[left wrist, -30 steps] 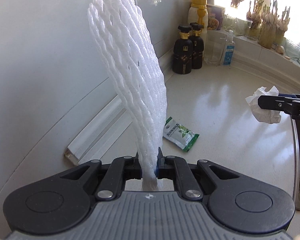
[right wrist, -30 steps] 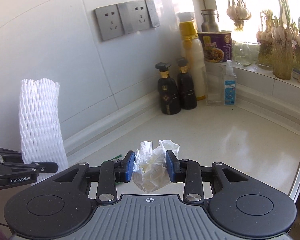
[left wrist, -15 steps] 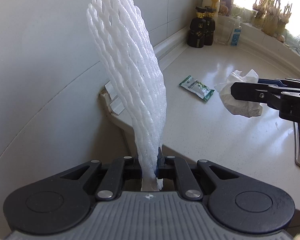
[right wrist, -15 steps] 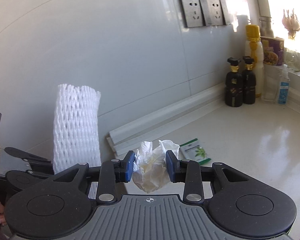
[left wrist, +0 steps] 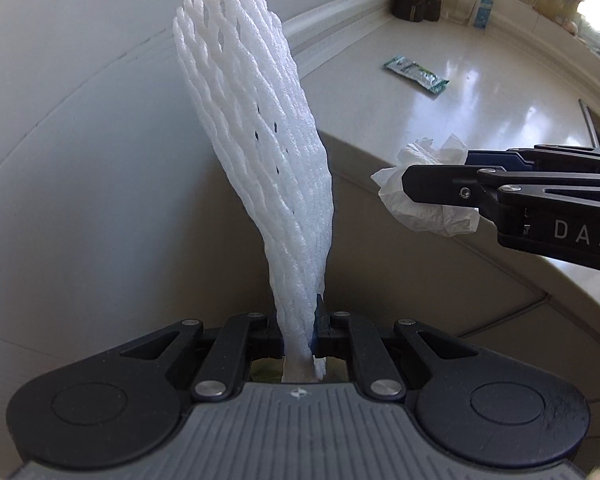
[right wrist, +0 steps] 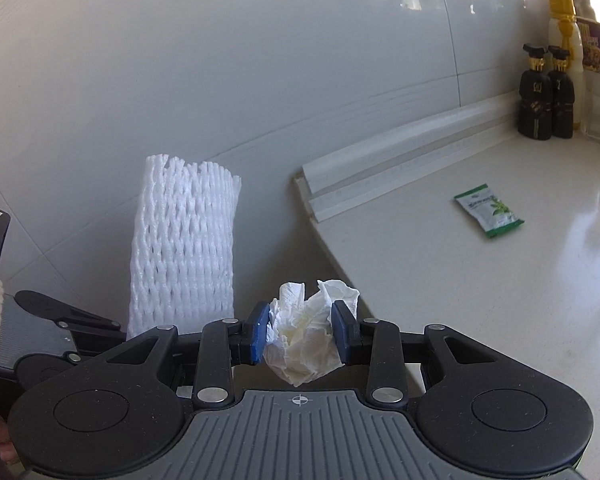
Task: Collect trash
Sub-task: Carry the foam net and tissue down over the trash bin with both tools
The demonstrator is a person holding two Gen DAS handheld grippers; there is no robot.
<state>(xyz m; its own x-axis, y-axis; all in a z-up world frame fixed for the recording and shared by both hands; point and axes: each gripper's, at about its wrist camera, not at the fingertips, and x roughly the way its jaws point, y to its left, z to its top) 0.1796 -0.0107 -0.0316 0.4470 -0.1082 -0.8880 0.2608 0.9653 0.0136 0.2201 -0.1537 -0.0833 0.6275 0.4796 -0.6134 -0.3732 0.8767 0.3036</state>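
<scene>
My left gripper (left wrist: 300, 334) is shut on the bottom end of a white foam net sleeve (left wrist: 256, 152), which stands up tall in front of it. That sleeve (right wrist: 184, 248) also rises at the left of the right wrist view. My right gripper (right wrist: 300, 330) is shut on a crumpled white tissue (right wrist: 306, 340) pressed between its blue pads. From the left wrist view the same tissue (left wrist: 424, 194) shows at the right, held in the right gripper (left wrist: 436, 184) beyond the counter's end. A green and white sachet (right wrist: 489, 210) lies flat on the white counter (right wrist: 480, 280); in the left wrist view the sachet (left wrist: 416, 73) lies far back.
The counter ends at a rounded edge (left wrist: 440, 216) with a white backsplash strip (right wrist: 400, 160) along the tiled wall. Two dark bottles (right wrist: 546, 94), a yellow-capped bottle (right wrist: 564, 28) and a small clear bottle stand in the far corner. A cable (left wrist: 500, 320) runs below the counter edge.
Both grippers have drawn back and to the left, off the end of the counter and a little lower, each keeping its load. The sachet and bottles now look farther away.
</scene>
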